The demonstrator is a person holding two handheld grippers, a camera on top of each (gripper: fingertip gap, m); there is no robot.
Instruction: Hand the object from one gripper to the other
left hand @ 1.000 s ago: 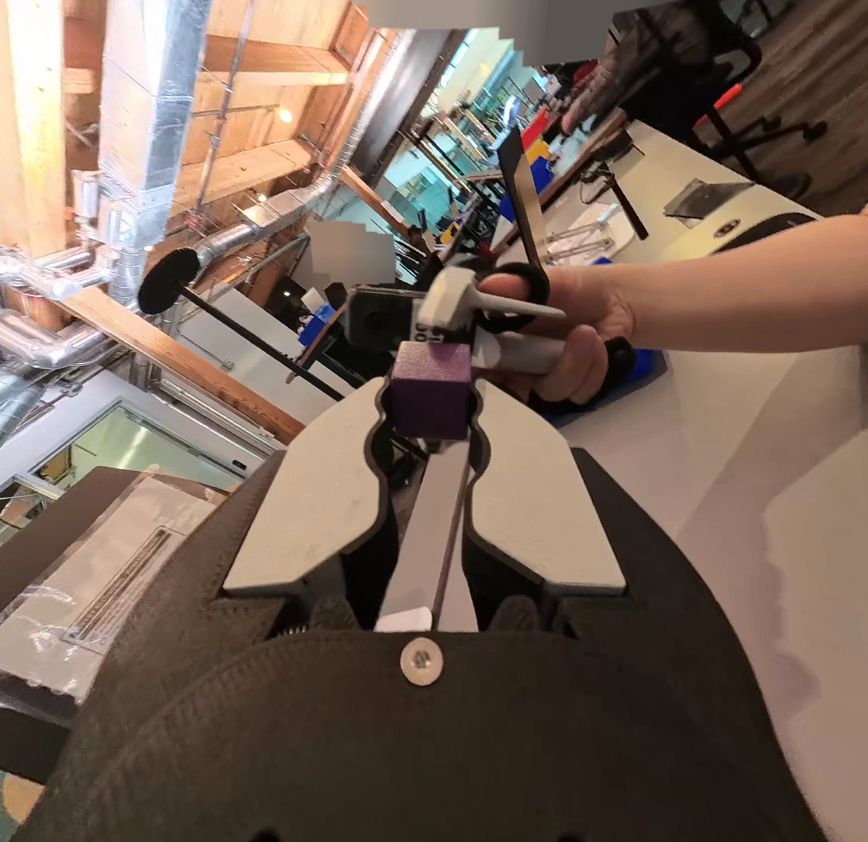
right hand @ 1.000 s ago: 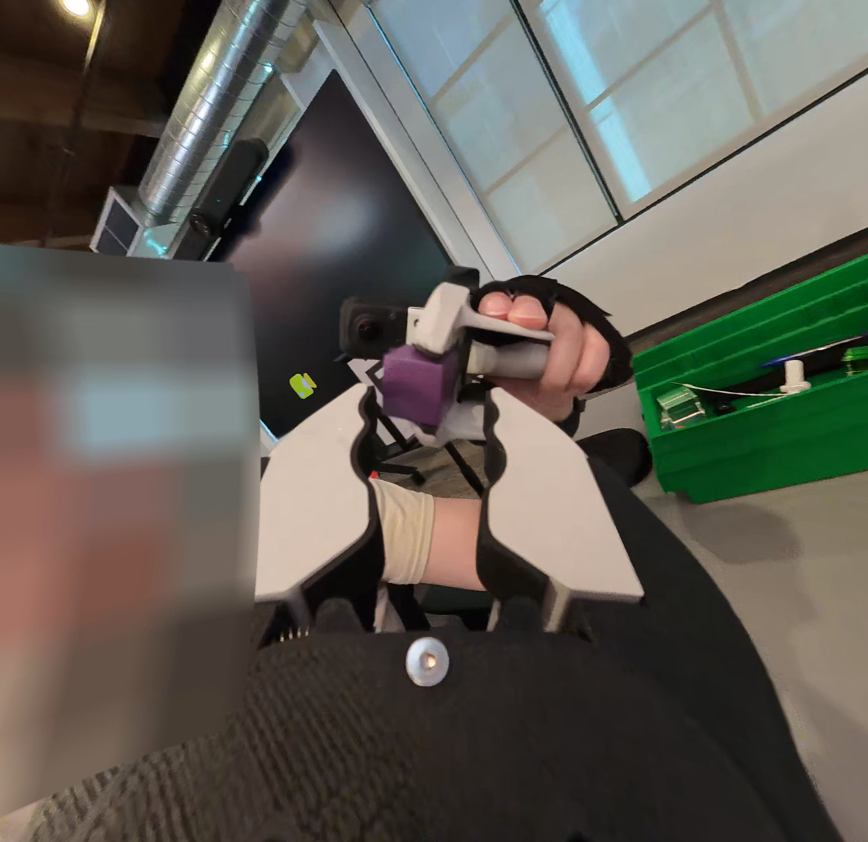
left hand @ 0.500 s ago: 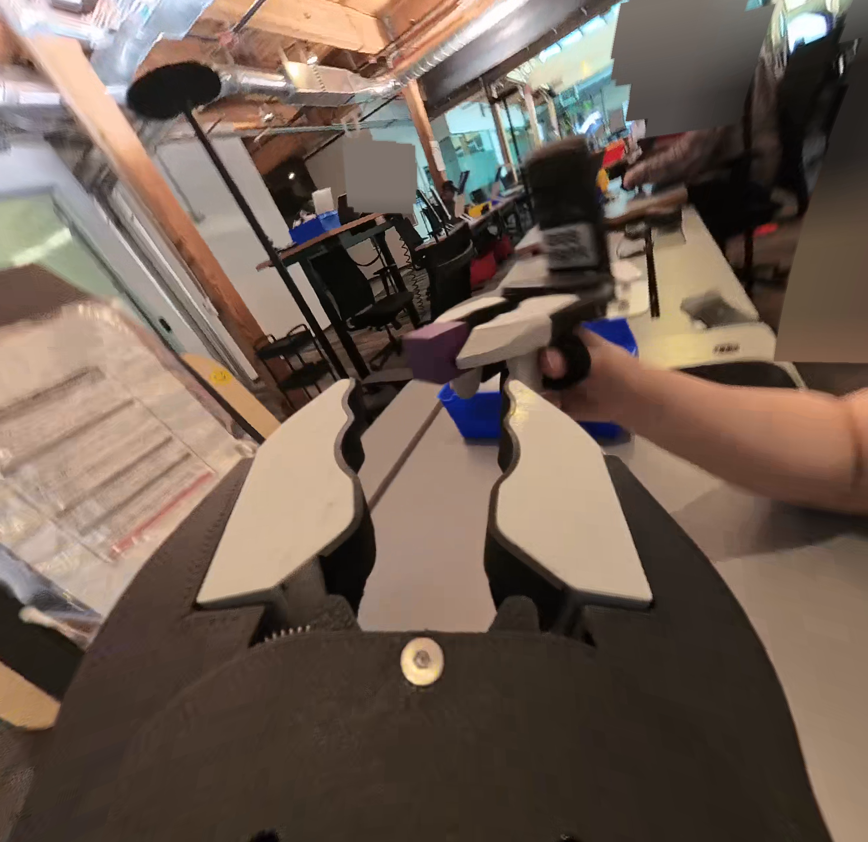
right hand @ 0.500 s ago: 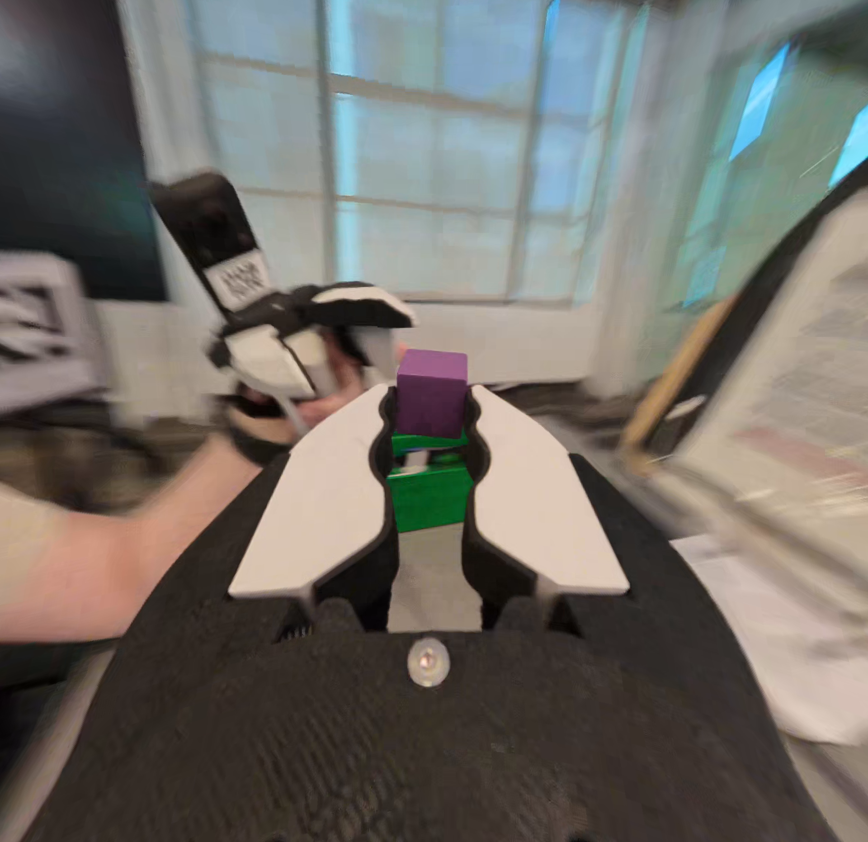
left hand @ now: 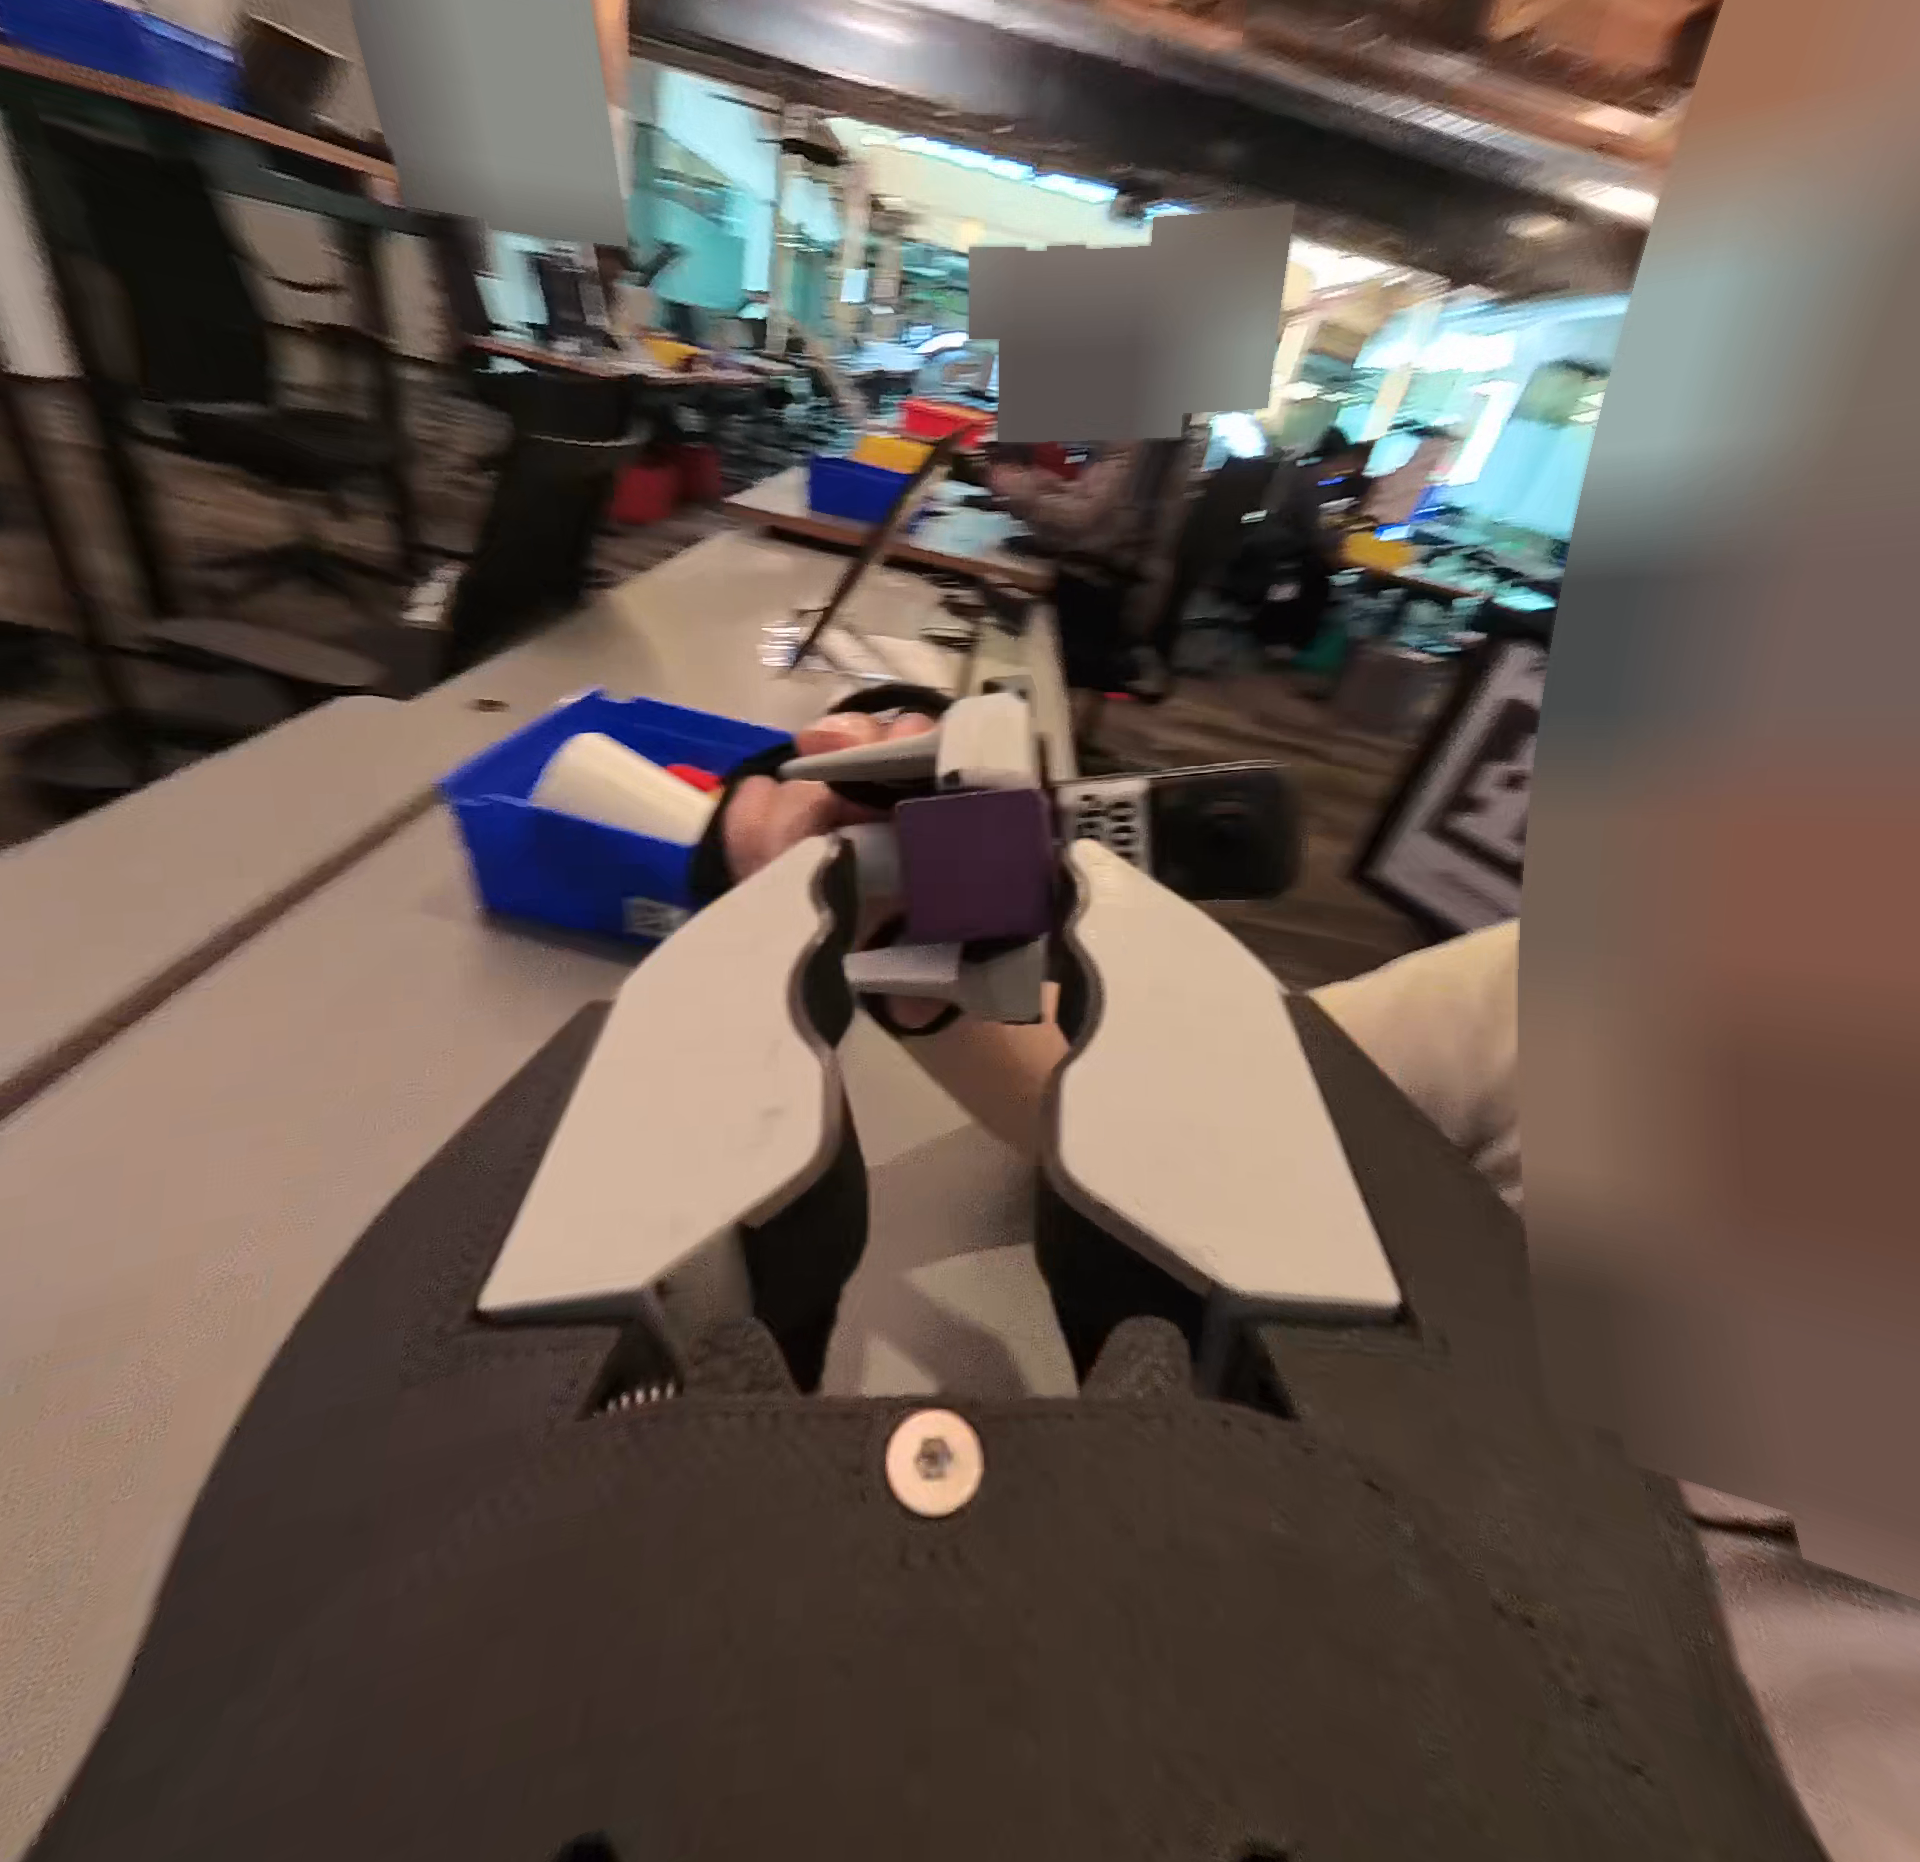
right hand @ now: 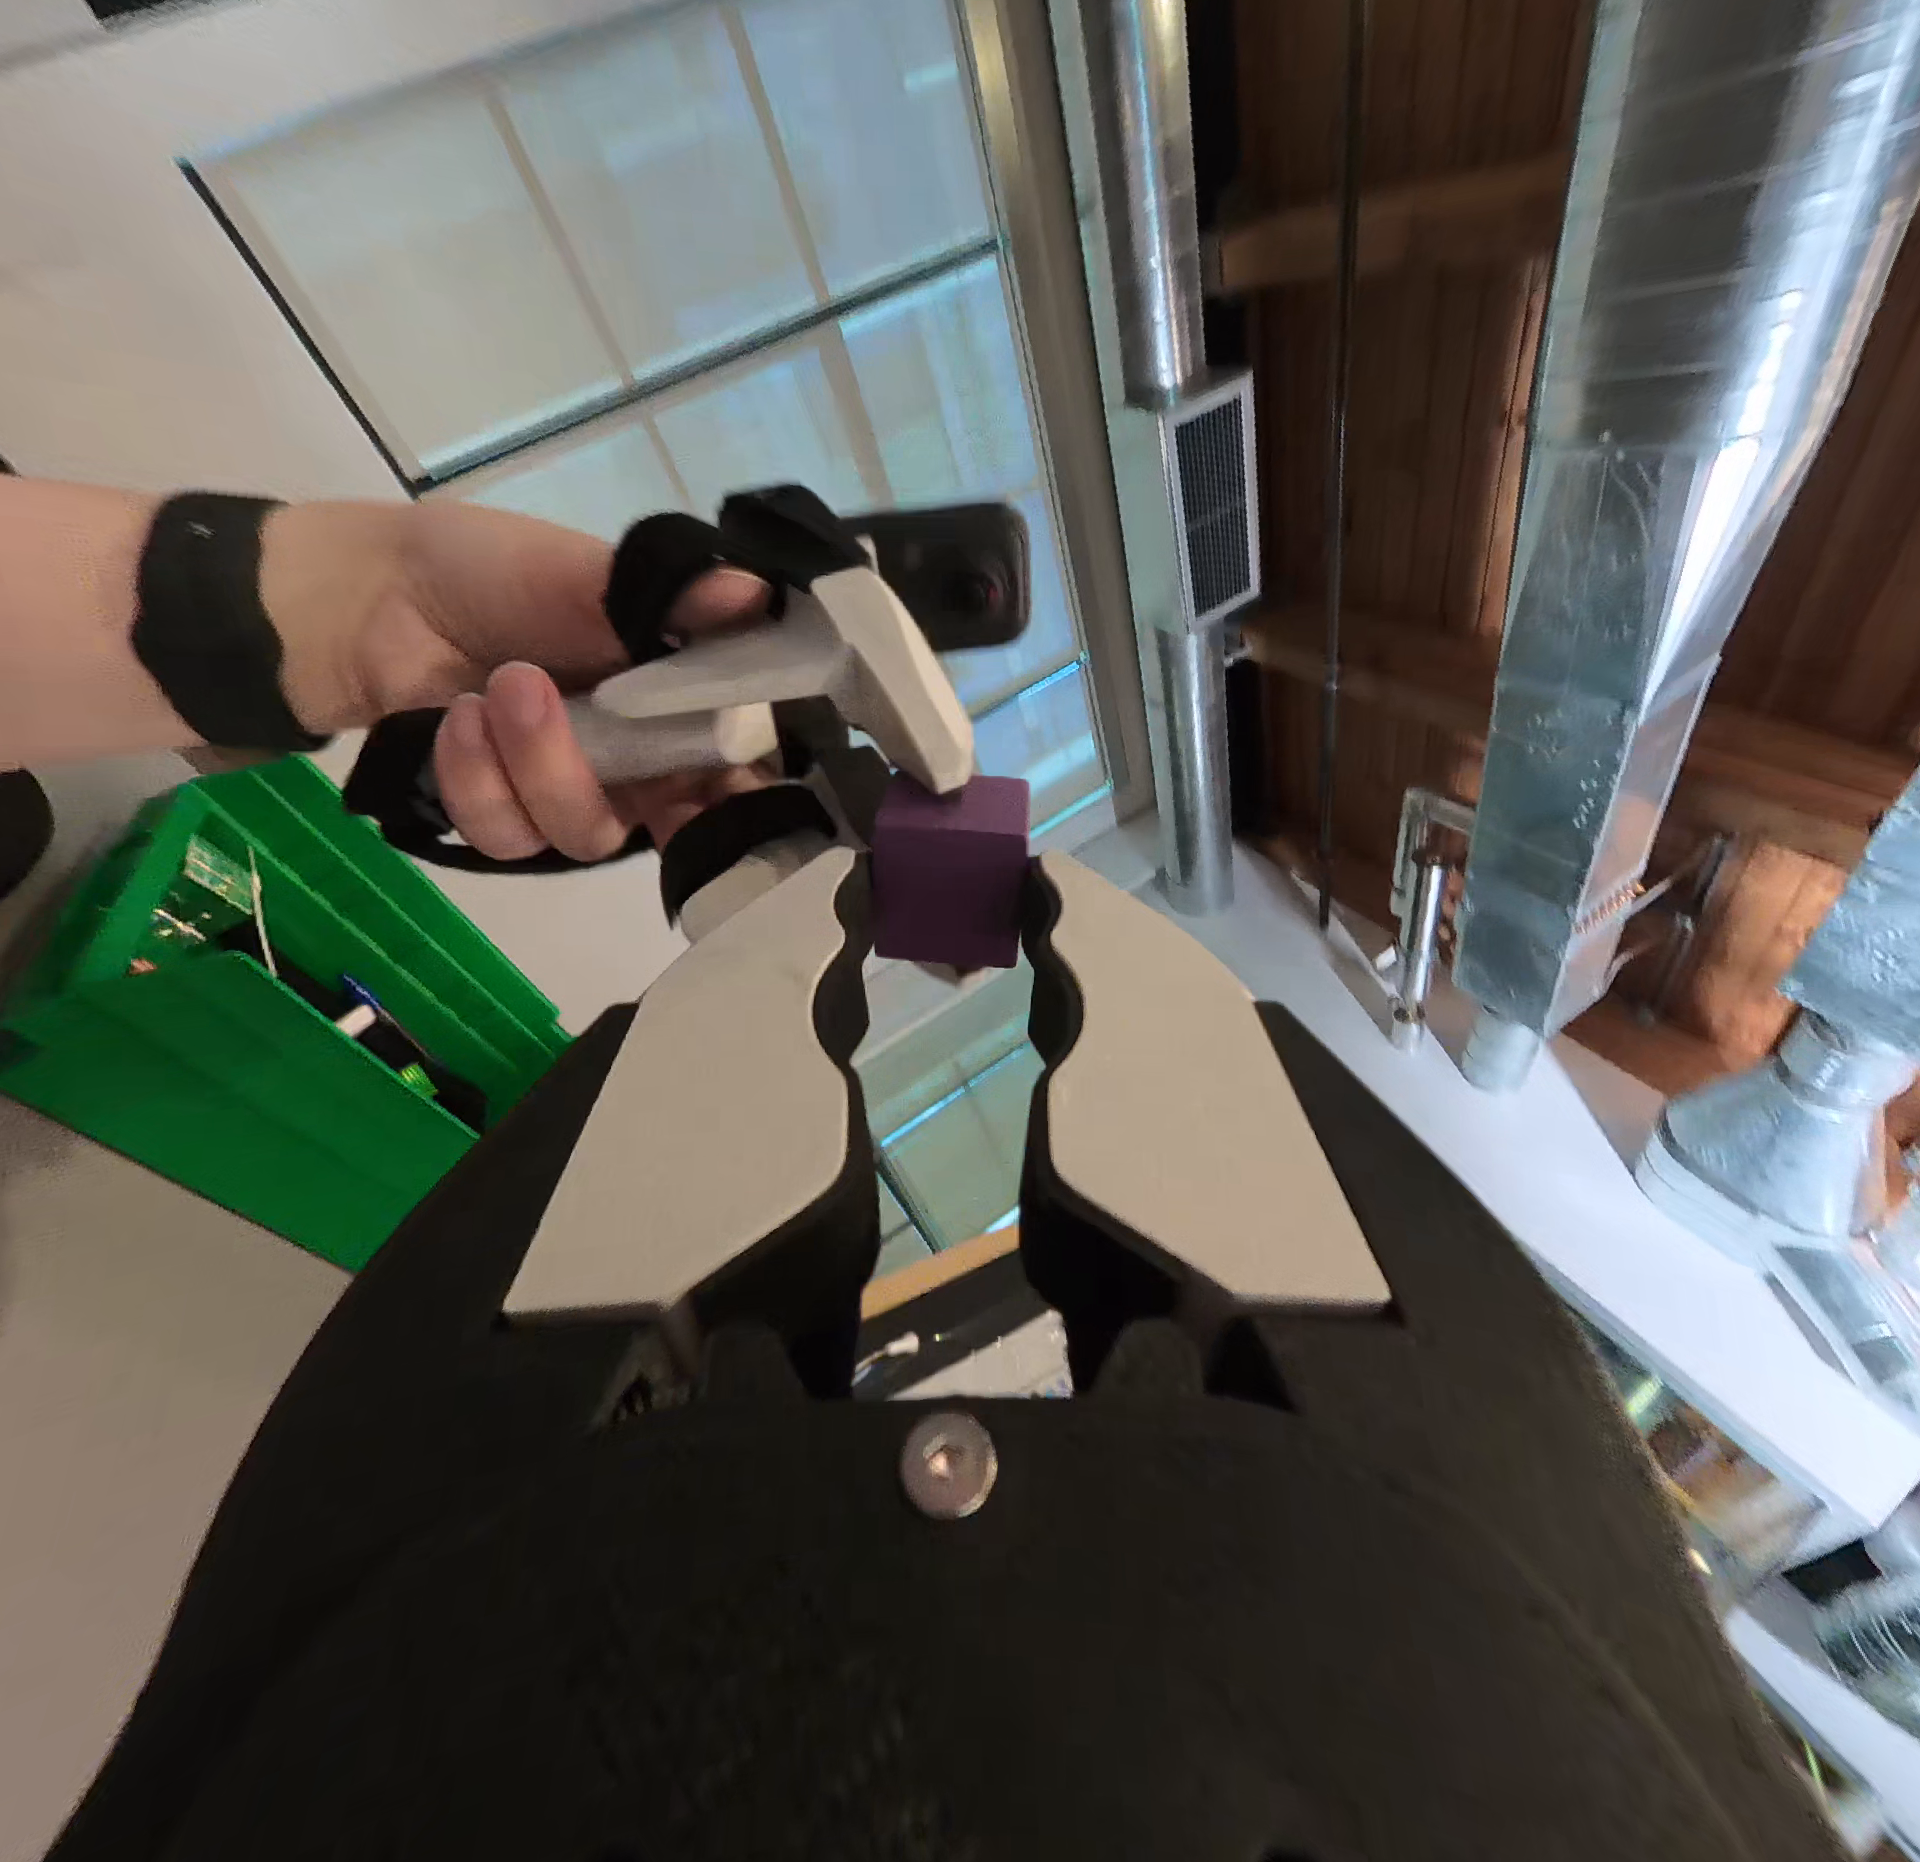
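A purple cube [right hand: 951, 872] is clamped between the tips of my right gripper [right hand: 945, 877], held up in the air. My left gripper [left hand: 945, 867] is open, and its two fingers straddle the same cube [left hand: 971, 862], which sits close to the right-hand one. In the right wrist view one left gripper finger [right hand: 904, 690] rests on the cube's top corner, and the other is partly hidden behind my right gripper. In the left wrist view the right gripper's fingers [left hand: 987, 742] hold the cube above and below.
A blue bin [left hand: 561, 856] with a white roll stands on the grey table [left hand: 208, 981] to the left. A green bin [right hand: 208, 1033] is at the lower left of the right wrist view. Silver ducts [right hand: 1621, 462] and windows are behind. A person's hand [right hand: 416, 617] holds each gripper. The grippers are tip to tip, or close to it.
One second ago the left gripper held the cube; half a second ago the right had it and they were apart. Now the open left gripper has closed in around the cube again.
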